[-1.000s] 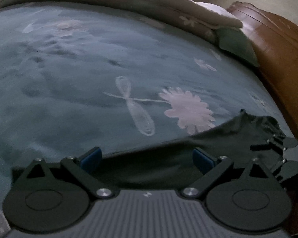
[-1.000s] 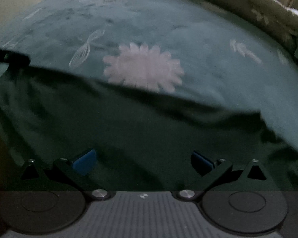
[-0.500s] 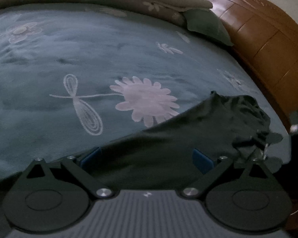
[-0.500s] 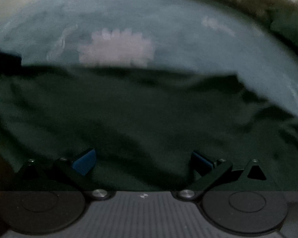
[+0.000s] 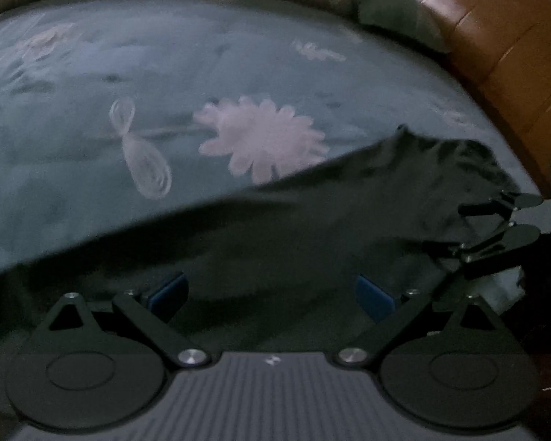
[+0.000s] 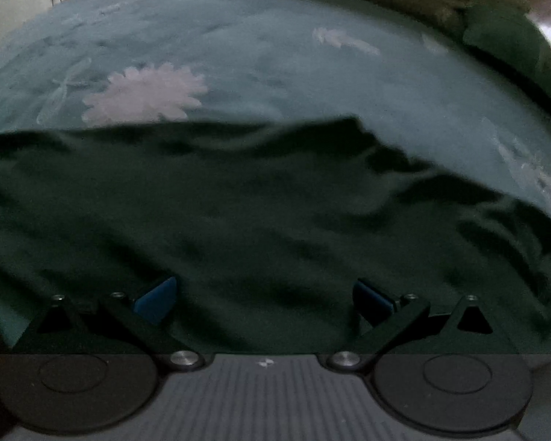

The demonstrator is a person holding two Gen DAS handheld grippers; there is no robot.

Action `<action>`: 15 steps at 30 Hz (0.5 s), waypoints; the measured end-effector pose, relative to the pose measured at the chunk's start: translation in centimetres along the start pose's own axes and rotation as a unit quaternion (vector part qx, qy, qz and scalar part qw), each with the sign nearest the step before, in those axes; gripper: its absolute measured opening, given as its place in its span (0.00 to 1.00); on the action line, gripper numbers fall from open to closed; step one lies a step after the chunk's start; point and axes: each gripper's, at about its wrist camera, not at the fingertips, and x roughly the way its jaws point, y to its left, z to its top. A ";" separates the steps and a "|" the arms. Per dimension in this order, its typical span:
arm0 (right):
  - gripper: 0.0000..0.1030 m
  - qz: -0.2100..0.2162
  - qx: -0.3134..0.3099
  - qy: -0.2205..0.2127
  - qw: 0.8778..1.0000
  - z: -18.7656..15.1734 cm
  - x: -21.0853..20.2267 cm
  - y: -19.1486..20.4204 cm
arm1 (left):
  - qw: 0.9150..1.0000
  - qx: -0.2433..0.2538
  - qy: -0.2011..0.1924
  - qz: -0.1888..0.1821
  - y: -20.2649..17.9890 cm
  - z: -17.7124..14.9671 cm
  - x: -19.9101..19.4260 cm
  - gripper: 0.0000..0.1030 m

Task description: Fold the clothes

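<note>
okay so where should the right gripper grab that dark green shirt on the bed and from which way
Probably the raised far corner of the dark green shirt, coming in low over the cloth. It peaks clear of the bedspread, so the open right gripper can close around it.

Both views are dim, bluish and grainy. Fisheye bending curves the bed into a dome, with black corners. The left view is smeared with motion blur; the headboard catches a soft glare. In the right view the dark garment loses its folds in shadow, and its edges are soft.
</note>
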 end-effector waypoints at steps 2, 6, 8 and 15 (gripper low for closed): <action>1.00 0.013 0.010 0.003 1.000 -0.2 0.5 -0.6 | 1.000 -0.012 0.004 0.017 -0.4 -0.7 0.0 0.95; 1.00 0.025 0.009 0.012 1.000 -0.3 0.8 -1.2 | 0.998 -0.036 0.005 0.049 -1.0 -1.7 0.1 0.95; 1.00 0.028 0.007 0.020 0.999 -0.1 0.9 -1.2 | 0.996 -0.054 0.006 0.064 -1.0 -2.2 0.4 0.95; 1.00 0.032 0.006 0.040 0.999 0.4 1.0 -1.2 | 0.992 -0.083 0.015 0.095 -1.1 -3.6 0.5 0.95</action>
